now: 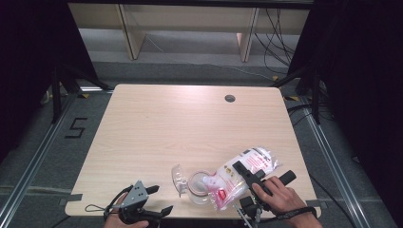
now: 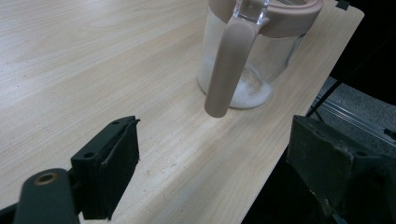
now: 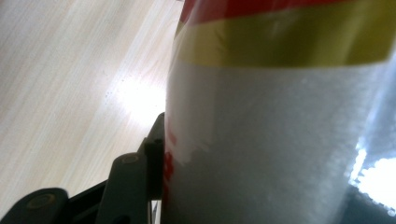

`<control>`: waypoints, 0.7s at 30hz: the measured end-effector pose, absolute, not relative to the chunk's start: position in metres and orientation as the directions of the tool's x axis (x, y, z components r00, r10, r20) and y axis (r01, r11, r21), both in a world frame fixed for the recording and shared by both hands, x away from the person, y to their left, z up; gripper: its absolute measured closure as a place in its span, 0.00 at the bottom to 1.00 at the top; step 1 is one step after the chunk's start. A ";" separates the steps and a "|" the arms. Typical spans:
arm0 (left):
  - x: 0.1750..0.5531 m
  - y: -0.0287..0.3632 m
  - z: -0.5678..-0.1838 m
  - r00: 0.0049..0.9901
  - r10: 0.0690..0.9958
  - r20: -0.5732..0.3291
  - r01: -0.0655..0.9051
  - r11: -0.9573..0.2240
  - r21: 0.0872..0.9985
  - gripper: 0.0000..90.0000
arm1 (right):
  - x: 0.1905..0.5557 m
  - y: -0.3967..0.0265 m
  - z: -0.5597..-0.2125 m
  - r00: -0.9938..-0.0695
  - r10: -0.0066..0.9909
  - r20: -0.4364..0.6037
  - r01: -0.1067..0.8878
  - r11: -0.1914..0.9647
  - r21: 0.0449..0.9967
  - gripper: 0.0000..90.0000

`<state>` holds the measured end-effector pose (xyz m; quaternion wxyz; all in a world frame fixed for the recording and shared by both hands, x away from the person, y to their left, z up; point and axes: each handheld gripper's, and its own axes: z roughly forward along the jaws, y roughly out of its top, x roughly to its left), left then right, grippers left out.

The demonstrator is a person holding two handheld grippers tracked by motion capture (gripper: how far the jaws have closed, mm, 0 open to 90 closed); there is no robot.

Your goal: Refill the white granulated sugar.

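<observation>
A glass jar (image 1: 199,187) with a taupe rim stands near the table's front edge, its clear lid (image 1: 178,179) swung open to the left. In the left gripper view the jar (image 2: 247,60) holds a little white powder, and a taupe clasp (image 2: 229,70) hangs down its side. My right gripper (image 1: 263,172) is shut on a clear bag of white granules (image 1: 259,156), tilted with its lower end at the jar's mouth. Up close, the bag (image 3: 280,140) shows red and yellow bands, with one finger (image 3: 152,158) pressed against it. My left gripper (image 1: 161,199) rests open left of the jar, its jaws (image 2: 219,163) apart with nothing between them.
The light wooden table (image 1: 180,123) has a round cable hole (image 1: 230,98) at the back right. The jar stands close to the front edge (image 2: 289,140), beyond which the floor drops away. Metal rails and dark curtains flank the table.
</observation>
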<state>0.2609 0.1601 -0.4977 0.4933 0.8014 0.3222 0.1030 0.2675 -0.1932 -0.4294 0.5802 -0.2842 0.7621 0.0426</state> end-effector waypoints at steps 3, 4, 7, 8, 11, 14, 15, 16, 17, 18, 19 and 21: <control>0.261 0.160 -0.497 0.770 0.620 -0.151 0.416 -0.308 0.856 0.18 | 0.267 -0.192 -0.429 -0.165 -0.388 -0.907 -0.479 0.835 -0.271 0.59; 0.261 0.160 -0.498 0.772 0.617 -0.154 0.415 -0.306 0.857 0.18 | 0.267 -0.192 -0.429 -0.163 -0.393 -0.905 -0.480 0.833 -0.275 0.59; 0.261 0.160 -0.498 0.771 0.618 -0.154 0.416 -0.306 0.856 0.18 | 0.266 -0.191 -0.430 -0.162 -0.392 -0.906 -0.479 0.834 -0.275 0.59; 0.261 0.160 -0.498 0.771 0.619 -0.153 0.415 -0.305 0.857 0.18 | 0.266 -0.191 -0.429 -0.158 -0.397 -0.904 -0.482 0.830 -0.280 0.59; 0.261 0.160 -0.498 0.770 0.620 -0.152 0.415 -0.305 0.857 0.18 | 0.266 -0.191 -0.430 -0.158 -0.398 -0.904 -0.481 0.830 -0.282 0.59; 0.261 0.160 -0.498 0.771 0.618 -0.153 0.416 -0.306 0.856 0.18 | 0.266 -0.191 -0.428 -0.149 -0.417 -0.897 -0.484 0.821 -0.302 0.59; 0.261 0.160 -0.497 0.772 0.619 -0.148 0.415 -0.314 0.854 0.18 | 0.267 -0.191 -0.427 -0.140 -0.434 -0.890 -0.487 0.813 -0.320 0.59; 0.261 0.160 -0.497 0.771 0.619 -0.148 0.416 -0.313 0.854 0.18 | 0.266 -0.190 -0.427 -0.141 -0.432 -0.891 -0.482 0.816 -0.319 0.59; 0.261 0.160 -0.497 0.772 0.619 -0.148 0.415 -0.314 0.854 0.18 | 0.266 -0.190 -0.427 -0.133 -0.436 -0.890 -0.485 0.812 -0.325 0.59; 0.261 0.160 -0.497 0.771 0.619 -0.149 0.416 -0.313 0.854 0.18 | 0.266 -0.190 -0.427 -0.127 -0.433 -0.892 -0.486 0.812 -0.325 0.59; 0.261 0.160 -0.497 0.772 0.619 -0.149 0.416 -0.313 0.854 0.18 | 0.266 -0.190 -0.427 -0.127 -0.433 -0.892 -0.487 0.811 -0.324 0.59; 0.261 0.160 -0.498 0.770 0.620 -0.150 0.416 -0.311 0.854 0.18 | 0.266 -0.189 -0.427 -0.132 -0.438 -0.889 -0.485 0.811 -0.327 0.59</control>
